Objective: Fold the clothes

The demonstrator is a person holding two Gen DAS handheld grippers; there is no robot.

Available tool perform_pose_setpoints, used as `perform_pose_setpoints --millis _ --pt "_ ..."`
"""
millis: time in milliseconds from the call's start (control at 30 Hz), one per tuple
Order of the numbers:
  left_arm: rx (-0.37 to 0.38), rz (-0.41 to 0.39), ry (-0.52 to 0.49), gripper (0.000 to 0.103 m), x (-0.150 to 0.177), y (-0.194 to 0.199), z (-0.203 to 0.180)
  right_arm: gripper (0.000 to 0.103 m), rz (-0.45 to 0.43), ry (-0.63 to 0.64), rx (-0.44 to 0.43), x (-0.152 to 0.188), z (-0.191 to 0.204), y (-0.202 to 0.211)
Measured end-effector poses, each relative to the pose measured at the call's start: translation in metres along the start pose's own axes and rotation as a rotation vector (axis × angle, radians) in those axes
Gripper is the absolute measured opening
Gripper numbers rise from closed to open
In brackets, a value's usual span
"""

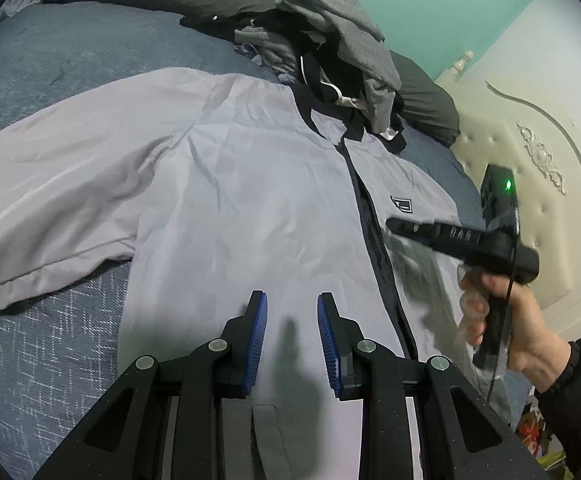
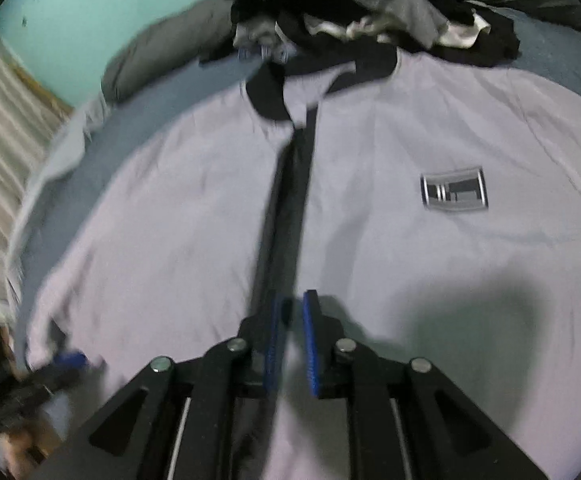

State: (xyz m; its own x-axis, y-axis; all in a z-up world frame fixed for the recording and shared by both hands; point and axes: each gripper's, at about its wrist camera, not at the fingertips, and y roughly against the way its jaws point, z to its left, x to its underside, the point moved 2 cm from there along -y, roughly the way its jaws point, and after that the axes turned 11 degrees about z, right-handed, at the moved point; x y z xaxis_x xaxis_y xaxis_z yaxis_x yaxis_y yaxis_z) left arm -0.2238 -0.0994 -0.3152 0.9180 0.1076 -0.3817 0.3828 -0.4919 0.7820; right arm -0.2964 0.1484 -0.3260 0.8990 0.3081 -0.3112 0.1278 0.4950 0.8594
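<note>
1. On the blue bedspread a light grey jacket lies front up, its dark zipper strip running down the middle, one sleeve stretched out to the side.
2. Above the collar sits a pile of clothes, touching or overlapping it.
3. The left gripper hovers over the lower front, jaws spread, nothing between the blue pads.
4. The right gripper hangs over the zipper strip, jaws slightly parted and empty; its view is blurred.
5. Risk: the fabric looks thin and slippery, so a pinch may catch only the top layer and drag the front askew.
6. Risk: lifting near the collar could snag the pile and pull it onto the jacket.
7. Risk: uneven grips would likely leave a crooked fold.
</note>
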Motion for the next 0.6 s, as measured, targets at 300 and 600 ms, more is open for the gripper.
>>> perform_pose_setpoints --millis 300,600 --pt "0.004 0.006 0.012 0.029 -0.001 0.001 0.005 0.033 0.09 0.031 0.012 -0.037 0.018 -0.042" --pt "0.003 0.015 0.013 0.029 -0.001 -0.002 0.006 0.004 0.042 0.038 0.046 -0.052 0.019 -0.043"
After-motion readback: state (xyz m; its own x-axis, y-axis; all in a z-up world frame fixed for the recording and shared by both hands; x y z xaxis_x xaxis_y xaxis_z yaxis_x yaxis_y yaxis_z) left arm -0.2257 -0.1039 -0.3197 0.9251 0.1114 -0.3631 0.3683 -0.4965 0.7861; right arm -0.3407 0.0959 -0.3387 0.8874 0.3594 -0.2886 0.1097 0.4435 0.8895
